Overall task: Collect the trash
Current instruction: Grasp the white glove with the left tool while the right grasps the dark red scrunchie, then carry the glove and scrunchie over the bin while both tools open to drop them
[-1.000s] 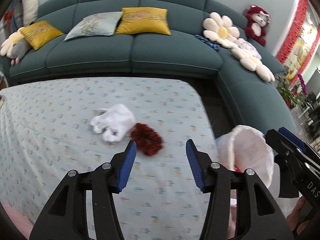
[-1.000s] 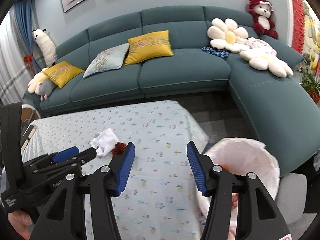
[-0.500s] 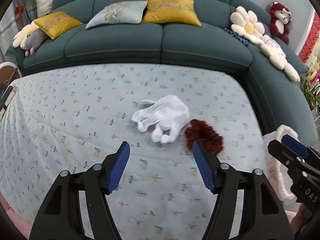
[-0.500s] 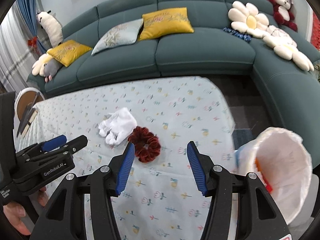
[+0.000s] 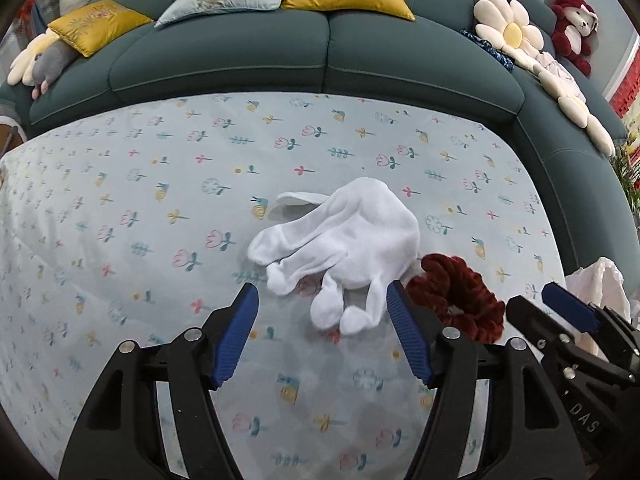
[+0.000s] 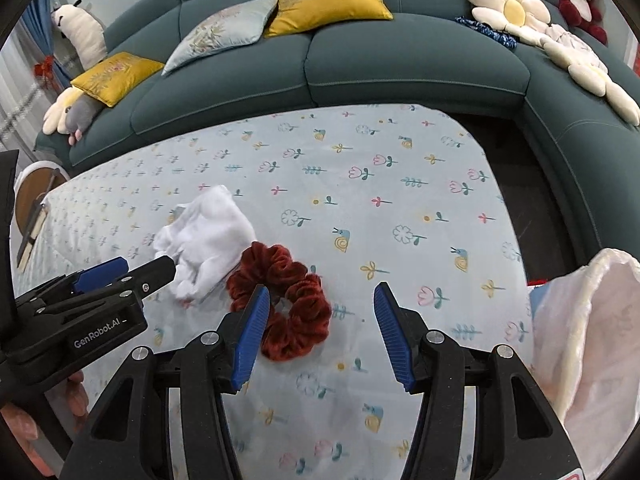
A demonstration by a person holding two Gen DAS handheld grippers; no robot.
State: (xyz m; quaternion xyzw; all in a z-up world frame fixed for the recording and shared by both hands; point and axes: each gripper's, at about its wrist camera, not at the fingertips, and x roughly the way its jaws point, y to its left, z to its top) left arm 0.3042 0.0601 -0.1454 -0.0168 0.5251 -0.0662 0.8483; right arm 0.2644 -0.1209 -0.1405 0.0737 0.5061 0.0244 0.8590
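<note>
Two pieces of trash lie side by side on your flowered tablecloth (image 5: 168, 184): a white glove (image 5: 344, 240) and a dark red scrunchie (image 6: 284, 296), touching or nearly so.

Your left gripper (image 5: 322, 320) has just been opening its jaws, and they stand apart with nothing pressed between the blue pads (image 5: 236, 336). The glove lies just ahead of it, fingertips pointing back toward you; two or three of those fingertips reach into the gap between the pads, and the one nearest the right-hand pad may brush it, though you cannot tell for sure.

Your right gripper (image 6: 320, 312) is also open and holds nothing. The scrunchie sits off-centre to it: its near left part is covered by the left pad (image 6: 250, 336), while most of the gap toward the right pad shows only bare cloth. Whether that pad touches the scrunchie or hangs above it is not clear.

Beyond the table's right edge you have a white bag (image 6: 588, 340), mouth open; its rim is cut by the frame edge and its contents cannot be made out. In the left wrist view only a crumpled bit of it shows behind your right gripper.

At the lower left of the right wrist view, your hand (image 6: 76, 396) shows only as a few fingers under the left gripper's body.

A teal sofa (image 6: 400, 60) curves behind the table.
</note>
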